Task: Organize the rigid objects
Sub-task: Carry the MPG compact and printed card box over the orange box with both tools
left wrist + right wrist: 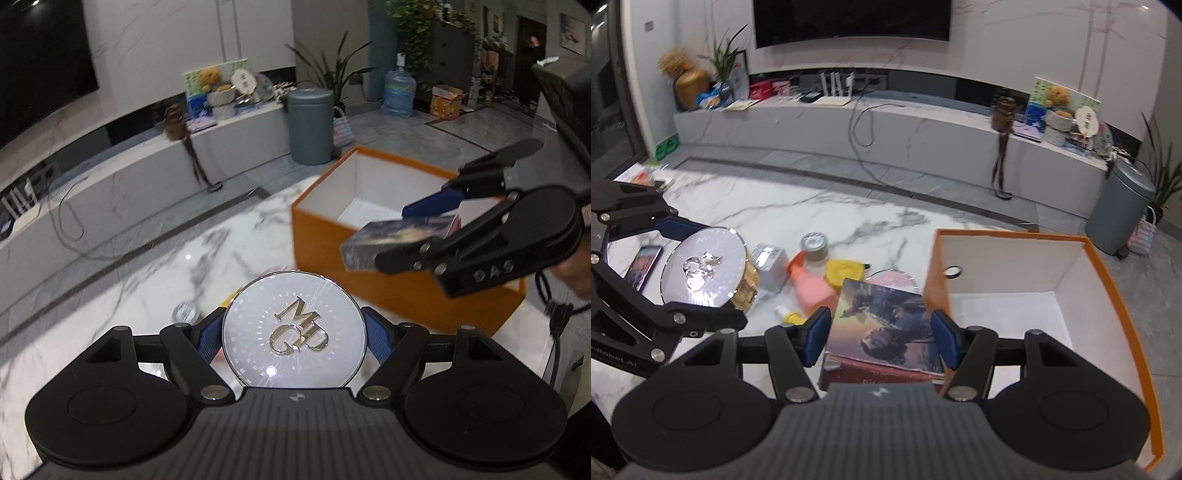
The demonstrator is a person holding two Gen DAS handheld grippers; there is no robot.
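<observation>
Right of my right gripper (880, 334) sits the orange box (1100, 266), just beside it; picture box (882, 325) clamped, long axis forward. Left gripper (293, 334) grips the round tin (293, 328), farther off.

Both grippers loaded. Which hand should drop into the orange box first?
Probably the right. The right gripper holds the picture box right beside the orange box rim. The left gripper, holding the round tin, is farther away.
</observation>
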